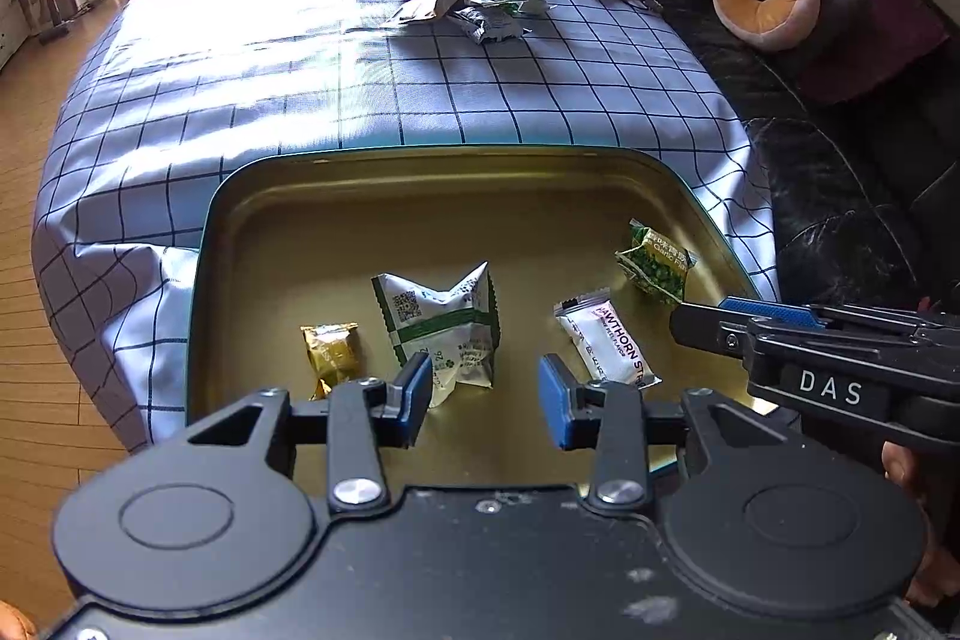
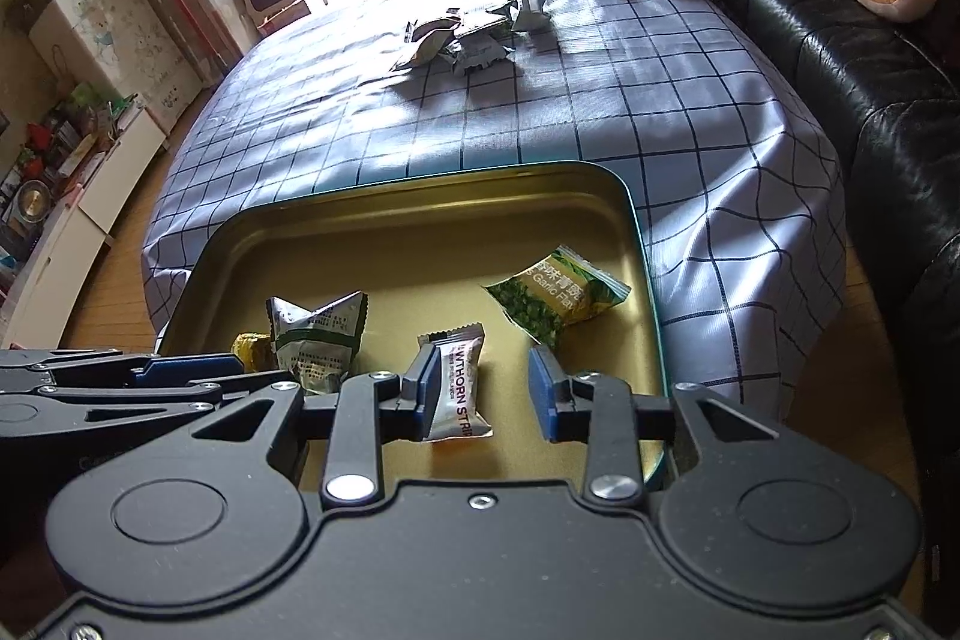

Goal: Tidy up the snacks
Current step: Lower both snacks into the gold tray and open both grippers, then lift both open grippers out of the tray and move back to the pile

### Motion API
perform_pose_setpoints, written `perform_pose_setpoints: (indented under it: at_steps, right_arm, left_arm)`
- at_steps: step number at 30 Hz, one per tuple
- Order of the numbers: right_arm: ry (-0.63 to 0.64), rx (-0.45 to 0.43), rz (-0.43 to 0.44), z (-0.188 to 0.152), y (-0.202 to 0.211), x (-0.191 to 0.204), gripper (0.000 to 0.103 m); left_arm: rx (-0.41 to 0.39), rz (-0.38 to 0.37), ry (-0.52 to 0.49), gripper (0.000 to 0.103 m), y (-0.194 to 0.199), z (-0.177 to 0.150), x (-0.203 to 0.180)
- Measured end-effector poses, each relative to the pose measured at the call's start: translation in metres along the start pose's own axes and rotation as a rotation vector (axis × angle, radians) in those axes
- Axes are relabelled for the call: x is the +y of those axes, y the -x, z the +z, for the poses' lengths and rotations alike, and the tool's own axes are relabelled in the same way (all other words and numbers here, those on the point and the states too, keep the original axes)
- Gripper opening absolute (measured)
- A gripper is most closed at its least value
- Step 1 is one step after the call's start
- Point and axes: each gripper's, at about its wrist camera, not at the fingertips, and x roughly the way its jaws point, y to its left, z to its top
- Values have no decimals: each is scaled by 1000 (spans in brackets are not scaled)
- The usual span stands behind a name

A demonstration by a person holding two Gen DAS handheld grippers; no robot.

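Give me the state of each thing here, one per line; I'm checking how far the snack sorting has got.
Tin tray: open, holds four packets.
Hawthorn strip packet: flat in the tray, between open jaws.
Garlic pea packet: sealed, in the tray.
White-green packet: crumpled, in the tray.
Gold packet: in the tray.
Snack pile: unsorted on the tablecloth.
Left gripper: open, empty.
Right gripper: open.

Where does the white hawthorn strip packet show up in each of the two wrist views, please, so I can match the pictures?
Left wrist view: the hawthorn strip packet lies in the gold tin, lower right of centre, just beyond the left gripper.
Right wrist view: the packet lies low in the centre, between the right gripper's open fingers, beside the left-hand pad.
Shared landmark: the green garlic pea packet, up and right of it in both.
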Motion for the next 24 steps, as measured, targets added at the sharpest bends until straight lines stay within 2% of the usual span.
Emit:
perform_pose_setpoints:
  at_steps: [24]
  right_arm:
    - [24,42,-5,9,-11,4,43]
  left_arm:
    - [30,24,14,40,-10,11,8]
